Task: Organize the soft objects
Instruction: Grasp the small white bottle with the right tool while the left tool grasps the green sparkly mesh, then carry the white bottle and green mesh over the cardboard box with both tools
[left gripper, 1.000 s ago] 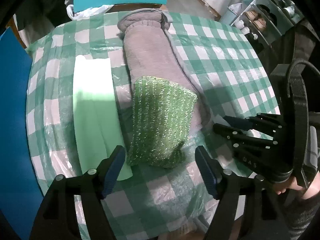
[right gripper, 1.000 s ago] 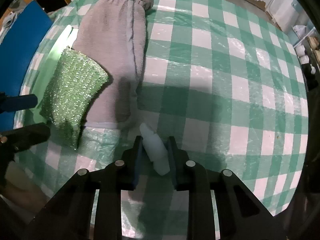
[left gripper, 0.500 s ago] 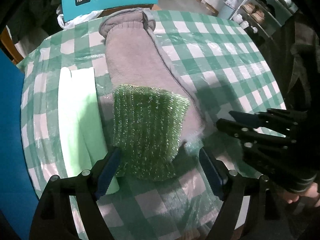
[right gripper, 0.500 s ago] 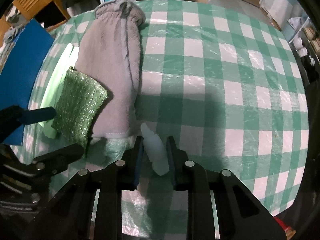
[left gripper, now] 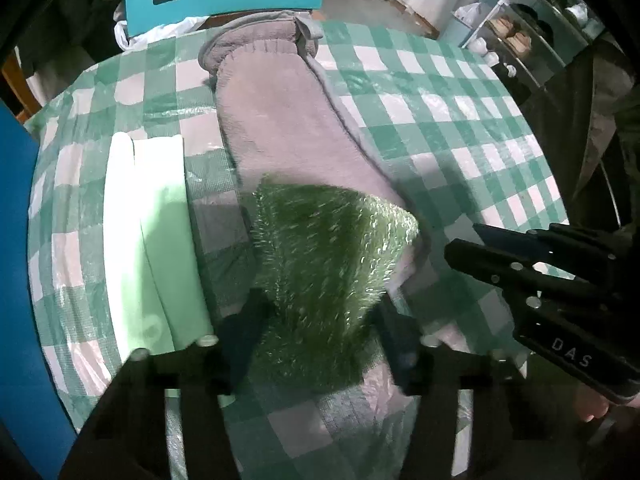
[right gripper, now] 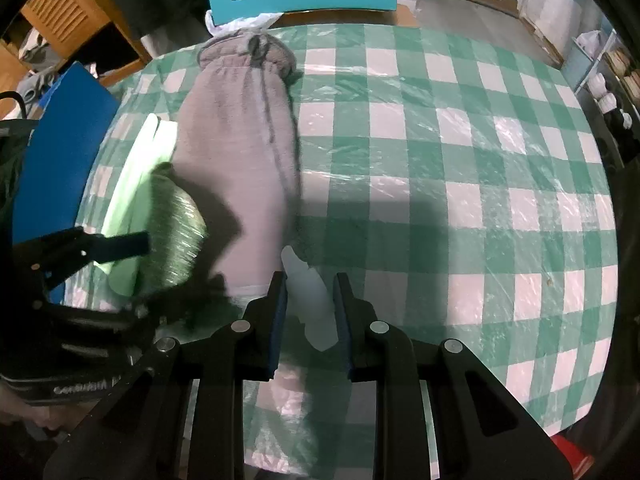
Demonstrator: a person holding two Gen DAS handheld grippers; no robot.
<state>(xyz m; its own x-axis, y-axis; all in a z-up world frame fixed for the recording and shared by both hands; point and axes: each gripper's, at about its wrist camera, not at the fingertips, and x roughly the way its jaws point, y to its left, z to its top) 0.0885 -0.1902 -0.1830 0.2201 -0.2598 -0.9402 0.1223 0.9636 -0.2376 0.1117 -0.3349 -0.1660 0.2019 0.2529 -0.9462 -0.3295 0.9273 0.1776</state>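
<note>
Here the left hand-held gripper (left gripper: 320, 332) has its jaws spread wide around the near end of the green sparkly cloth (left gripper: 328, 264); whether the pads touch it yet, I cannot tell through the blur. The right hand-held gripper (right gripper: 311, 312) is clamped on a pale, translucent soft piece (right gripper: 308, 300), held just above the tabletop (right gripper: 480, 160). The green cloth lies partly on a long grey plush towel (left gripper: 280, 120), beside a folded light-green cloth (left gripper: 160, 240). Judgement: the green cloth looks light, limp and loosely knitted, so it should bunch and droop when lifted. A pinch at the near edge seems best, gathering enough fabric without catching the grey towel beneath.
</note>
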